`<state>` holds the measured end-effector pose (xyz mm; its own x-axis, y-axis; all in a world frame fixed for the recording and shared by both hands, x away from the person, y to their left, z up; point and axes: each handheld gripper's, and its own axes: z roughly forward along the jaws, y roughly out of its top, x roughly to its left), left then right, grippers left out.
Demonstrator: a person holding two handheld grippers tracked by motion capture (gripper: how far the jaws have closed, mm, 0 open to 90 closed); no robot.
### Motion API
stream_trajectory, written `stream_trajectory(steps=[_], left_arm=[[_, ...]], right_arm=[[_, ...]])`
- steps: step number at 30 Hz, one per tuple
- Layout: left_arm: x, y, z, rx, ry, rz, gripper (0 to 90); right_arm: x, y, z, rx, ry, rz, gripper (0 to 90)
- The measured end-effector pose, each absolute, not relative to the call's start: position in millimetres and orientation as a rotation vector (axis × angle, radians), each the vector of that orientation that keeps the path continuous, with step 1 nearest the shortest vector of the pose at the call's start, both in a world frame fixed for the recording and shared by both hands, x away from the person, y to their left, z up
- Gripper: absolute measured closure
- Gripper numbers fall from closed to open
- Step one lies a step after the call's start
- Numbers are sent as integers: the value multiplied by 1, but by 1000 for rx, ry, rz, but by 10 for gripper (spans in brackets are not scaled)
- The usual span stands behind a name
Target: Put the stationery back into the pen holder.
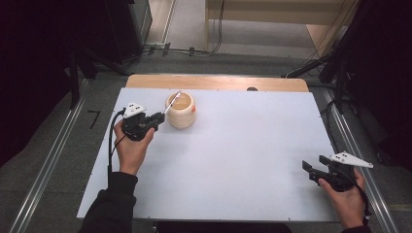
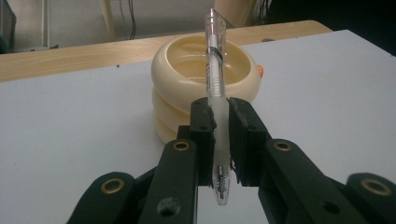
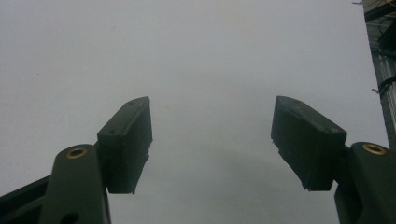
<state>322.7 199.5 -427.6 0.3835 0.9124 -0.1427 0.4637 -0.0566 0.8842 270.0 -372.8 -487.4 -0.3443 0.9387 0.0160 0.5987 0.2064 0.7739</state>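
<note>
Left gripper (image 2: 219, 135) clamps the pen (image 2: 215, 74) upright beside the ribbed cup (image 2: 177, 88), apparently for insertion; right gripper (image 3: 212, 140), well apart from cup, fingers wide.

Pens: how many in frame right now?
1. The pen is clamped in the left gripper, slanting up over the rim of the cream ribbed cup. The inside of the cup is partly hidden, so more could sit there. The right gripper is open, holding nothing.
</note>
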Motion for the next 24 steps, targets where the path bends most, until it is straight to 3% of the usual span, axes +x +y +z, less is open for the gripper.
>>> stream_trajectory(steps=[24], left_arm=[[331,197,-422,1675,1236,601,815]], right_arm=[[270,-372,-487,1417,2025,975,276]])
